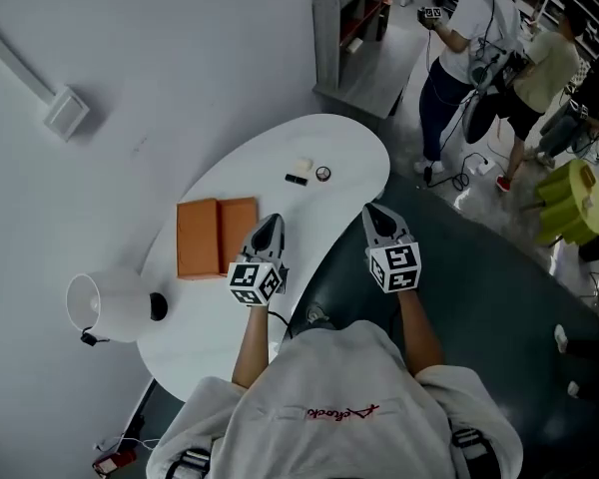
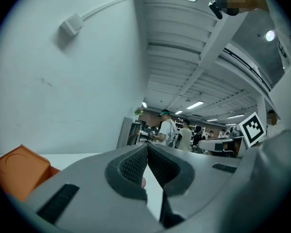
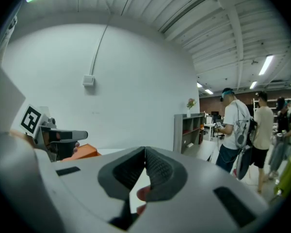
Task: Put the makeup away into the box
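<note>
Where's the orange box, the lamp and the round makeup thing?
Orange box (image 1: pixel 198 238), head view, its left half.
Lamp (image 1: pixel 108 307), head view, its white shade.
Round makeup thing (image 1: pixel 323 174), head view, its middle.

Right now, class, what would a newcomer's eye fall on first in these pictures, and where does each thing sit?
The orange box lies opened out on the white table, with a few small makeup pieces beyond it. Nearer the person, the left gripper and right gripper hover shut and empty.
</note>
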{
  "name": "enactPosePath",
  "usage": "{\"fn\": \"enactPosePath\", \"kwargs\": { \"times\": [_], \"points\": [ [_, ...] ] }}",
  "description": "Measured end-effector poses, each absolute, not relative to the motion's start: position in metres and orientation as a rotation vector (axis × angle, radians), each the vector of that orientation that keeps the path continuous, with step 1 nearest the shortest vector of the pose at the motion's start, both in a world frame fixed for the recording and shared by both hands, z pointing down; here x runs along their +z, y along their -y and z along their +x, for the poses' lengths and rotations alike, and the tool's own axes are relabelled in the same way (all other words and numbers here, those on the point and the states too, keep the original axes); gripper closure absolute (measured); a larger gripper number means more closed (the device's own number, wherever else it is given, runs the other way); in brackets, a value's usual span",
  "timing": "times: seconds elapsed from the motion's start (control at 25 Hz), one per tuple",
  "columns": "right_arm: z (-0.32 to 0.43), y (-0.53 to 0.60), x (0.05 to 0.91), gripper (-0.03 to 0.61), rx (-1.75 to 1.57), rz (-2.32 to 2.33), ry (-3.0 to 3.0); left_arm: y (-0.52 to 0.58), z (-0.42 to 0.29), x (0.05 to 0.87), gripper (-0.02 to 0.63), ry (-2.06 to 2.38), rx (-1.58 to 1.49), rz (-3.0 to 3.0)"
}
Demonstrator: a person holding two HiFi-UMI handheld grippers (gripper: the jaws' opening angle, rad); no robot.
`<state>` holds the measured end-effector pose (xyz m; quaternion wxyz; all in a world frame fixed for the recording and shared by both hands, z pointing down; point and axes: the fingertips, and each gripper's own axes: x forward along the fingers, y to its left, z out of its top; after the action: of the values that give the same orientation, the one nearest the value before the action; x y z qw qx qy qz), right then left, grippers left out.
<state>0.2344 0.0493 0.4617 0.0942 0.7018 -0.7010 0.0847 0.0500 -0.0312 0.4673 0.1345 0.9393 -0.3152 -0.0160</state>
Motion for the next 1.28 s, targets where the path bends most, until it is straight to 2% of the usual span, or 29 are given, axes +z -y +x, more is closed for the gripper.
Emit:
{"fn": "enactPosePath", "kwargs": {
  "times": [0.52, 1.28],
  "points": [
    [0.223, 0.017, 0.482, 0.558, 0.294, 2.002, 2.093, 0.077, 0.053, 0.502, 0.603, 0.888, 0.023, 2.674],
    [0.267, 0.144, 0.548, 0.558, 0.489, 1.78, 2.23, 0.155, 0.091, 0.552, 0.603, 1.099, 0.17, 2.516]
  ]
}}
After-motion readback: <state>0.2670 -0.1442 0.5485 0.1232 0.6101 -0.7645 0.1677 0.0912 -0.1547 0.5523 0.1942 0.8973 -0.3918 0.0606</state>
